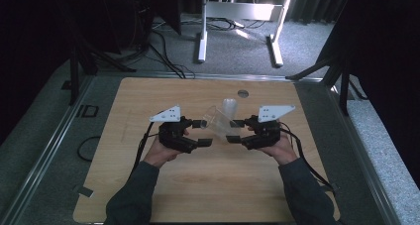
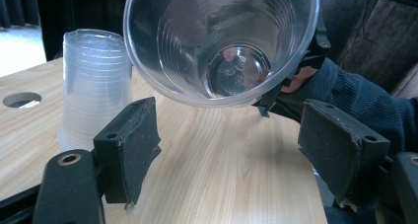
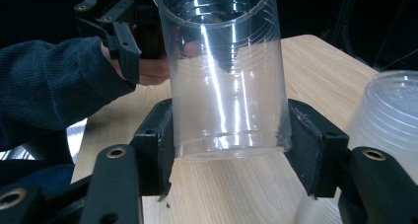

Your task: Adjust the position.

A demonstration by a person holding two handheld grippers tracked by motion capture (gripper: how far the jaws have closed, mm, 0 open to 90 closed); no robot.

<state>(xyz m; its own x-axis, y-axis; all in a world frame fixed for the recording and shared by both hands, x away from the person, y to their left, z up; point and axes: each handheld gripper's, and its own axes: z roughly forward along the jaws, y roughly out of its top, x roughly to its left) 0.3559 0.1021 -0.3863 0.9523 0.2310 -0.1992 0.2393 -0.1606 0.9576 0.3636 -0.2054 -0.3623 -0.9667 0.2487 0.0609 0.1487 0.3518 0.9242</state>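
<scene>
From the high view we hold the clear cup [image 1: 218,122] tipped on its side above the table [image 1: 163,195], between our two grippers and just in front of the stack of cups [image 1: 229,107]. The left gripper view shows the left gripper [image 2: 229,145] with jaws apart and nothing between them, facing the cup's open mouth, likely to take it. The right gripper view shows the right gripper [image 3: 229,142] clamped on the cup's base, which keeps it aloft.

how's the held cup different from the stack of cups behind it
The held cup is single, clamped near its base by the right gripper above the table; the stack is many cups nested, standing free on the table. The held cup is tipped with its mouth toward the left gripper; the stack sits mouth down. Both are clear ribbed plastic.
</scene>
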